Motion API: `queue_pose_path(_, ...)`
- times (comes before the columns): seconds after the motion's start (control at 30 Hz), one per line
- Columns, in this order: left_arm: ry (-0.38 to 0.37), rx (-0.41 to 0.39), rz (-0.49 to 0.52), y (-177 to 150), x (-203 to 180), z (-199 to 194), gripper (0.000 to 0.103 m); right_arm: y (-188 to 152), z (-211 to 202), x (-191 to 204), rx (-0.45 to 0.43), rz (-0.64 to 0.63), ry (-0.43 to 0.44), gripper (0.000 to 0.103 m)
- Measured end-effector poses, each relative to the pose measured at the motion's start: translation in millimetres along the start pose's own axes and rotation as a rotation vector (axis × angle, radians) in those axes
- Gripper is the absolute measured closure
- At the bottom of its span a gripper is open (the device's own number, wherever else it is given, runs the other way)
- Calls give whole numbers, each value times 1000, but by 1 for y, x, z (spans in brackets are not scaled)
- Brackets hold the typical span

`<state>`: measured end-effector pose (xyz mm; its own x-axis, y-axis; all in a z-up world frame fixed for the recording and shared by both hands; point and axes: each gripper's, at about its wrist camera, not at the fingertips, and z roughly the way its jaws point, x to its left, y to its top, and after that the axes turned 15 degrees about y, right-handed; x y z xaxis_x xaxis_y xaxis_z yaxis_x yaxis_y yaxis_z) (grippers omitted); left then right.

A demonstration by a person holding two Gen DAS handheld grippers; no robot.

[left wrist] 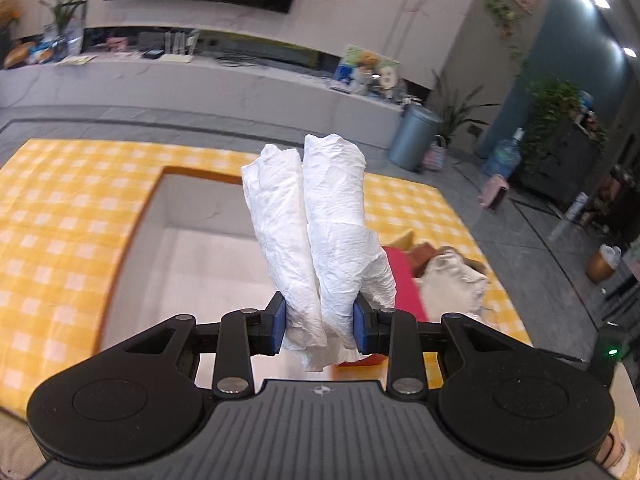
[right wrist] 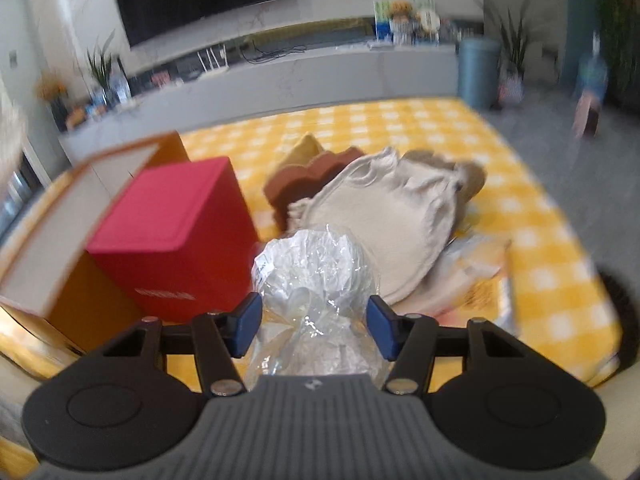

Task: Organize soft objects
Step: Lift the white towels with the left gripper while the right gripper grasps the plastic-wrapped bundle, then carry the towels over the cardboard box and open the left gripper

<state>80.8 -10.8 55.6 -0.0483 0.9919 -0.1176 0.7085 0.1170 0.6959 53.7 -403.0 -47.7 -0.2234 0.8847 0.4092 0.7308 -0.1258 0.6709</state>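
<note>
Left gripper [left wrist: 320, 330] clamped on a rolled-up wad of white paper towel [left wrist: 316, 224], blue pads [left wrist: 280, 326] pressing in from both sides near the bottom end; rest of the roll sticking up and away from the jaws, held above the open orange box [left wrist: 188, 216] with its pale inside showing; box sitting on the yellow checked cloth [left wrist: 68, 208], red box [left wrist: 404, 284] and a pale fabric piece [left wrist: 452, 280] just off to the right of the towel. Right gripper [right wrist: 314, 328] roughly half open around a crumpled clear plastic bag [right wrist: 316, 276]; bag bunched up right between the blue fingers [right wrist: 248, 326] and apparently squeezed by both pads, though a bit blurry so hard to swear to the contact. Behind the bag, a cream fabric pouch [right wrist: 384, 216] lying flat on the cloth, brown spongy shapes [right wrist: 308, 176] tucked at its far edge; red box to the left, touching the orange box beside it; some printed packaging [right wrist: 480, 280] poking out from under the pouch on the right.
</note>
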Motion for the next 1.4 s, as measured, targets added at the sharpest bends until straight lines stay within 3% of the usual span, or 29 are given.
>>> queue_pose_path(0.17, -10, -12, -54, -2, 24, 5, 66, 2, -8, -14, -60, 167, 176, 45)
queue_pose_path(0.33, -17, -29, -132, -6, 50, 13, 66, 3, -16, -16, -118, 247, 279, 46)
queue_pose_path(0.43, 16, -74, -212, -9, 71, 12, 66, 6, -23, -12, -158, 275, 339, 47)
queue_pose_path(0.7, 30, -48, -214, -9, 97, 30, 66, 30, -34, 48, -214, 165, 414, 47)
queue_pose_path(0.87, 26, -16, -132, -16, 92, 41, 66, 47, -11, 101, -186, 89, 488, 47)
queue_pose_path(0.97, 66, -22, -114, -22, 89, 49, 66, 52, 13, 131, -144, 53, 525, 48)
queue_pose_path(1.1, 90, 30, -26, -31, 78, 62, 66, 50, 54, 166, -59, -21, 485, 49)
queue_pose_path(1.2, 112, 69, 14, -39, 73, 71, 66, 44, 79, 186, -1, -95, 374, 52)
queue_pose_path(1.27, 135, 91, 33, -42, 72, 75, 66, 38, 92, 192, 29, -121, 315, 66)
queue_pose_path(1.4, 221, 115, 61, -46, 72, 79, 66, 30, 109, 196, 72, -128, 286, 66)
